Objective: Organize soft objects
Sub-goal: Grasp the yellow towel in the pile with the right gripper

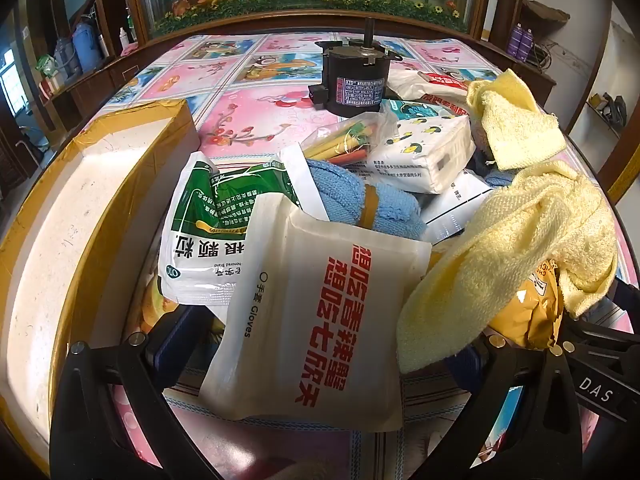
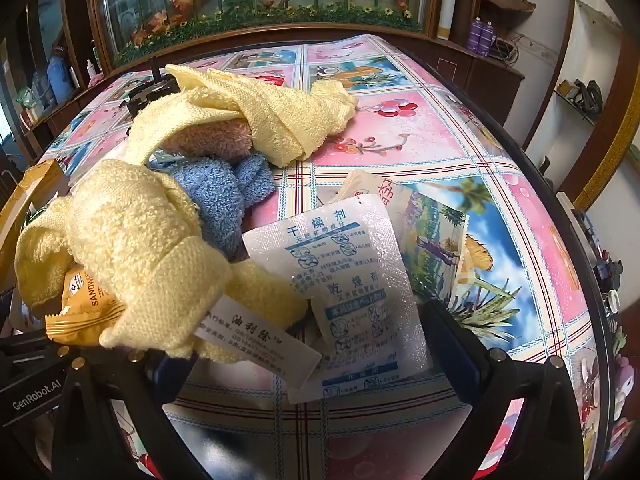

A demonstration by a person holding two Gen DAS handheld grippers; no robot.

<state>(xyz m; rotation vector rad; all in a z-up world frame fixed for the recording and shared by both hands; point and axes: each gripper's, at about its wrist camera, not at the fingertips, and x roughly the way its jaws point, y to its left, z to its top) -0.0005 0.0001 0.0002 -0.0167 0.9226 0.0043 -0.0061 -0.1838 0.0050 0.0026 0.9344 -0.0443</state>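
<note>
My left gripper (image 1: 320, 348) stands open over a white gloves pouch (image 1: 312, 312) with red lettering; the pouch lies between the fingers, and neither pad presses on it. Behind the pouch are a folded blue towel (image 1: 360, 200) with a yellow band and a green-and-white packet (image 1: 208, 224). A crumpled yellow towel (image 1: 512, 248) drapes over an orange snack packet (image 1: 528, 316) at the right. My right gripper (image 2: 308, 344) is open above a desiccant sachet (image 2: 348, 276) and the yellow towel's white label (image 2: 256, 340). The yellow towel (image 2: 132, 240), a blue fuzzy cloth (image 2: 224, 196) and a second yellow towel (image 2: 260, 116) lie beyond.
An open cardboard box (image 1: 80, 220) stands at the left. A black motor (image 1: 352, 80), a tissue pack (image 1: 424, 152) and a bag of coloured sticks (image 1: 348, 144) sit behind the pile. The flowered tablecloth (image 2: 460, 152) is bare to the right. A wooden cabinet (image 2: 480, 68) lines the back.
</note>
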